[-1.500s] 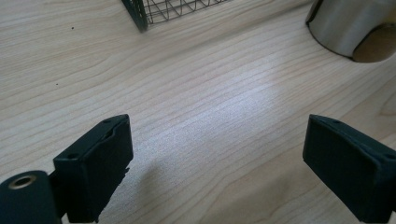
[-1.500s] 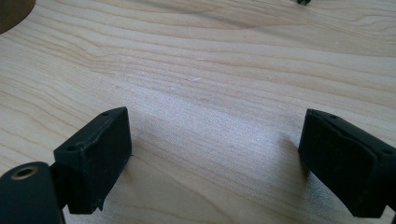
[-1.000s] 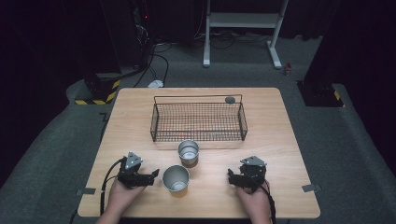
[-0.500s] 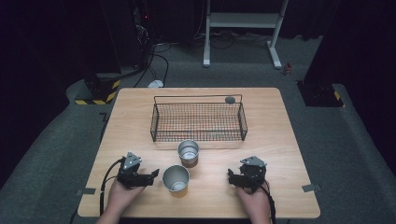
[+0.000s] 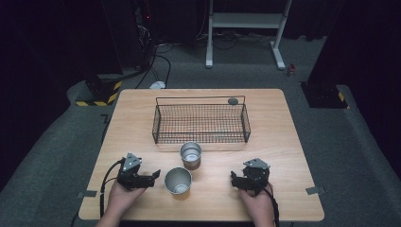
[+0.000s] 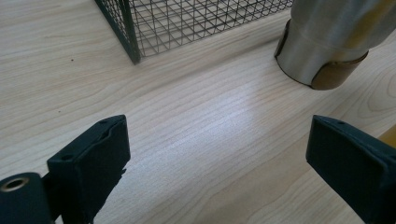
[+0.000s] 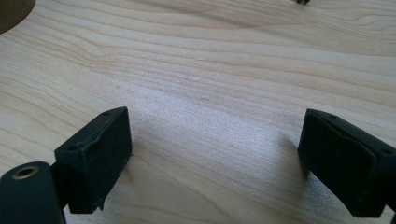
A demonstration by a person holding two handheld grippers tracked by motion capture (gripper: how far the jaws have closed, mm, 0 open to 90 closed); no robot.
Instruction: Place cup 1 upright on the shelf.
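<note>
Nothing's really shifted, except my left gripper (image 5: 152,178) jaws just opened wider, with only bare tabletop (image 5: 283,142) between them. Wire basket (image 5: 201,124) sits mid-table. Near cup (image 5: 178,180) stands just right of those jaws. Right gripper (image 5: 235,180) jaws are wide, holding nothing.

Wire basket (image 5: 201,123) (small disc (image 5: 232,100) behind), far cup (image 5: 191,154).

bare table (image 5: 283,156) between grippers, two cups (image 5: 178,180) and basket (image 5: 201,124) ahead
</note>
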